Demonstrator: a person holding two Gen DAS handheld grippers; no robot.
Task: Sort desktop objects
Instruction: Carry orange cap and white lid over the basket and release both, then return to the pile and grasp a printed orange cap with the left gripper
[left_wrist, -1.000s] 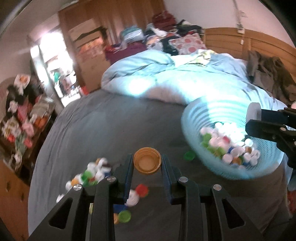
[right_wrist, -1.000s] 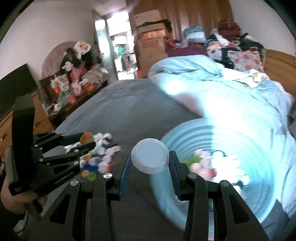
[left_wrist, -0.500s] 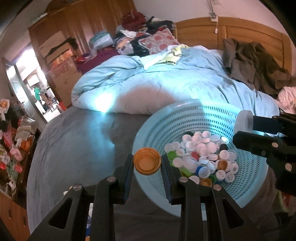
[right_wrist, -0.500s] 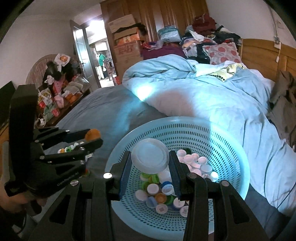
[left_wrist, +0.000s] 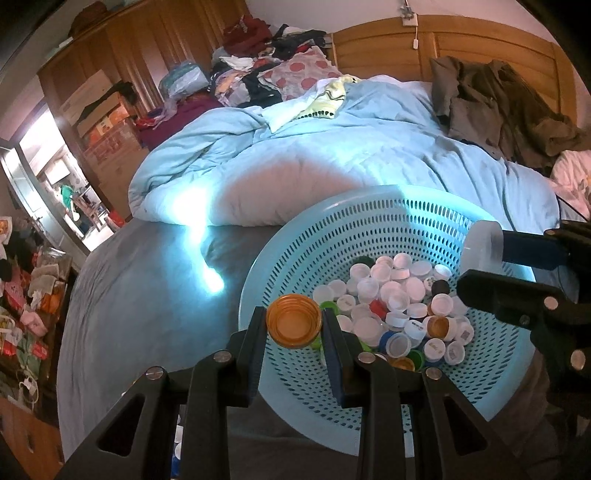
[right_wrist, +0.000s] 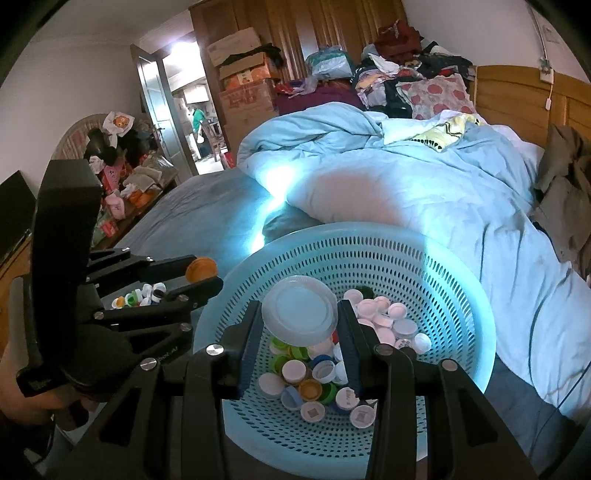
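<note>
both grippers have come over the basket (left_wrist: 369, 221) and are now poised to drop. the left gripper (left_wrist: 294, 326) is clamped on an orange cap (left_wrist: 293, 325), open side toward the camera, held at the basket's near left rim, above the edge of the caps (left_wrist: 399, 295) heaped in its bottom. the right gripper (right_wrist: 300, 314) is clamped on a wide white lid (right_wrist: 299, 312), held over the basket's middle, above the heap. in the left view the lid shows at the basket's right rim. in the right view the left gripper sits at the basket's left edge with the cap between its fingers.

a second ago the left gripper was low over the grey sheet (left_wrist: 147, 295), with loose caps beneath and beside it and the basket well to its right; half a second ago it had reached the rim. the right gripper was just beside the basket's left rim then, and has swung inward since. both grips look unchanged.

by my judgement, the carry is done for this pair and release is the next step. some loose caps (right_wrist: 138, 295) remain on the sheet to the basket's left, so the sort is not finished.
</note>
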